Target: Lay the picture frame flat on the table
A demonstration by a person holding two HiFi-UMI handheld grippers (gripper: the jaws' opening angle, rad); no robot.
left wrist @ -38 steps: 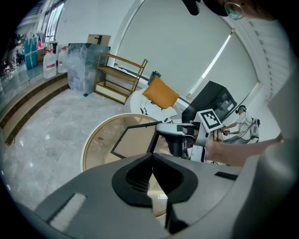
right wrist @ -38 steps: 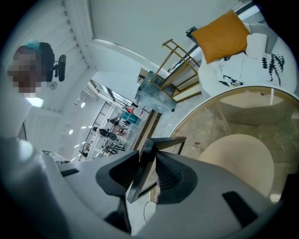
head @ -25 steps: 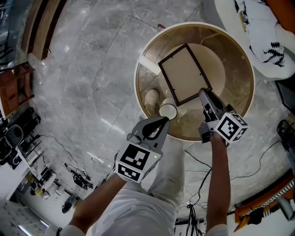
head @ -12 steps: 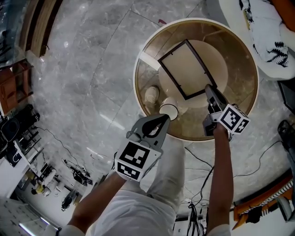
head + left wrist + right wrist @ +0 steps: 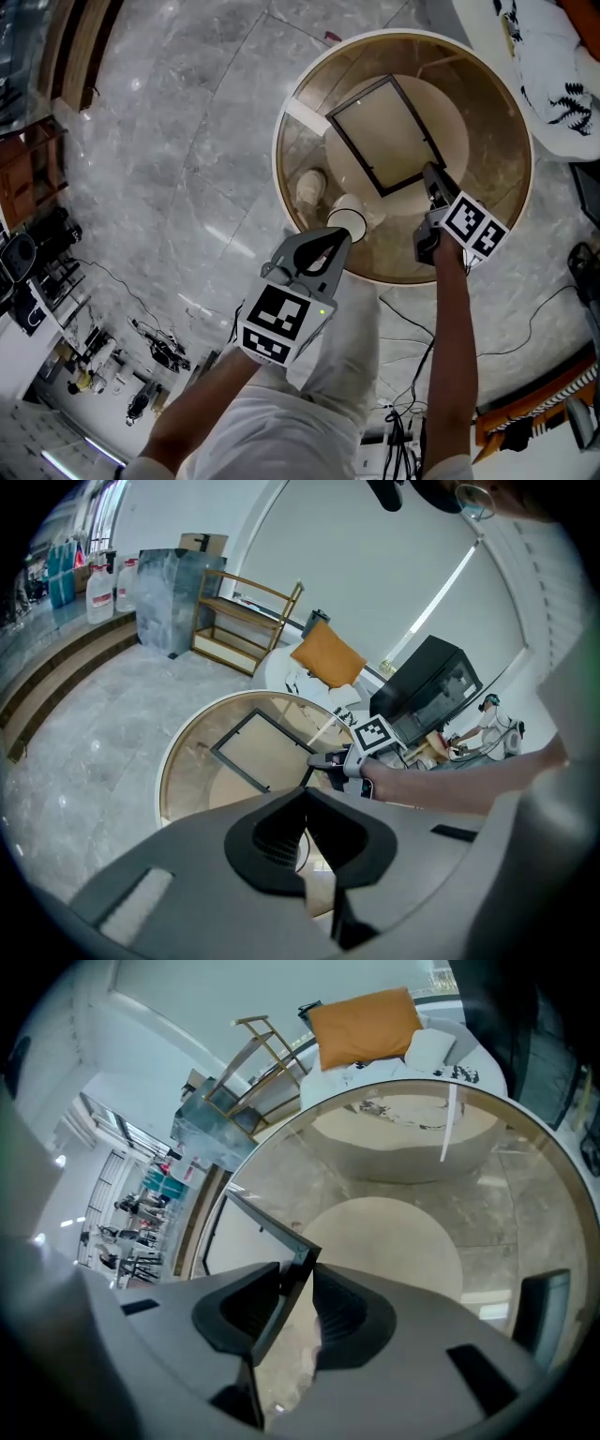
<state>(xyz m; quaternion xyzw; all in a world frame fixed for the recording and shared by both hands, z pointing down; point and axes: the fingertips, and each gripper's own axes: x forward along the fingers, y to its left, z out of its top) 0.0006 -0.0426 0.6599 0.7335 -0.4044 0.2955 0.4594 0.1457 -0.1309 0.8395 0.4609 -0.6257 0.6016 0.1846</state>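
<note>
A dark, thin picture frame (image 5: 386, 136) with a pale backing lies low over the round glass table (image 5: 489, 217), above its cream base disc. The frame's near corner (image 5: 298, 1252) sits between the jaws of my right gripper (image 5: 431, 174), which are opening; a gap shows between the frame and the right-hand pad. From the left gripper view, the frame (image 5: 246, 754) looks almost level, with the right gripper (image 5: 319, 759) at its corner. My left gripper (image 5: 339, 240) hovers at the table's front edge, shut and empty.
Below the glass stand a white cup (image 5: 349, 217) and a beige object (image 5: 309, 187). A white strip (image 5: 302, 117) rests at the table's left rim. A white seat with black print (image 5: 548, 70) is at the far right, and cables run over the floor (image 5: 525, 328).
My right gripper has shifted slightly right and farther over the table, taking the frame's corner with it. The left gripper has drifted a little to the right.
</note>
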